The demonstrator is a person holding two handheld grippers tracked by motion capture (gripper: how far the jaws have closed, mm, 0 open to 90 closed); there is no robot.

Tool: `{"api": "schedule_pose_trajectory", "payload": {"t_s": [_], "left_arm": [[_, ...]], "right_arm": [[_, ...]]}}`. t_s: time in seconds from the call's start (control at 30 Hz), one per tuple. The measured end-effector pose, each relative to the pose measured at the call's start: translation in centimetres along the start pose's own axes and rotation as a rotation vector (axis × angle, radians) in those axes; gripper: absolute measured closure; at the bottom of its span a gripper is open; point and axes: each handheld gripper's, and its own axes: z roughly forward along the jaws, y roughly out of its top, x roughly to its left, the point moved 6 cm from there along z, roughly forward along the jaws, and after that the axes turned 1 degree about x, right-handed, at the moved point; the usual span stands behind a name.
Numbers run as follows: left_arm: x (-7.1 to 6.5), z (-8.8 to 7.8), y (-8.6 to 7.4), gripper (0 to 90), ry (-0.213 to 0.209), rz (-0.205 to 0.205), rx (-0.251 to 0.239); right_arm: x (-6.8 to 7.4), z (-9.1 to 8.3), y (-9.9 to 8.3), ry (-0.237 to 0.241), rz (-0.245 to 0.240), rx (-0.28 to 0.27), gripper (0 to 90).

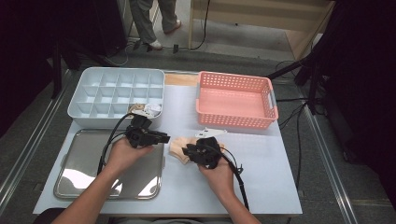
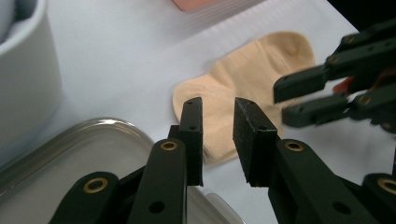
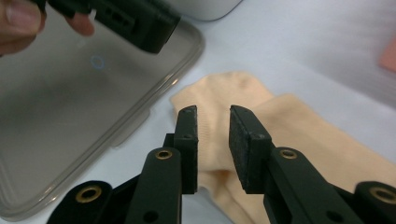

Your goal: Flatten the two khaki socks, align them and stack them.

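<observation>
A peach sock (image 1: 176,147) lies flat on the white table between my two grippers. My left gripper (image 1: 164,137) reaches in from the left over the tray's right edge. In the left gripper view its jaws (image 2: 217,105) stand open with nothing between them, just short of the sock (image 2: 233,93). My right gripper (image 1: 189,151) hovers over the sock's right part. In the right gripper view its jaws (image 3: 212,114) are open above the sock (image 3: 289,135), and the pads do not press on it. The right gripper (image 2: 292,100) also shows at the right of the left gripper view.
A metal tray (image 1: 88,172) lies at the front left. Behind it stands a white compartment box (image 1: 116,93) with small rolled items (image 1: 147,109) in a front cell. A pink basket (image 1: 236,100) sits at the back right, a white piece (image 1: 210,133) before it. A person's legs (image 1: 149,23) stand beyond the table.
</observation>
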Motion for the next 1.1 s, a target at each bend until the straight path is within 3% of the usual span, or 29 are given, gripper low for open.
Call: {"api": "schedule_pose_trajectory", "payload": {"t_s": [0.4,0.7,0.97,1.1], "left_arm": [[-2.2,1.8,-0.3,64.1,-0.008,0.058,0.040],[-3.0,2.7,-0.7,57.1,-0.015,0.075,0.058],[-3.3,3.8,-0.9,54.4,-0.016,0.080,0.077],[-3.5,4.9,-1.4,54.9,0.001,0.107,0.119]], "right_arm": [[-4.3,-3.5,-0.6,-0.088,0.067,-0.025,77.4],[-7.7,-5.0,-1.5,-0.172,0.124,-0.028,77.9],[-8.5,-5.2,-2.2,-0.196,0.154,-0.031,69.7],[-8.6,-4.4,-2.9,-0.200,0.156,0.000,71.0]]}}
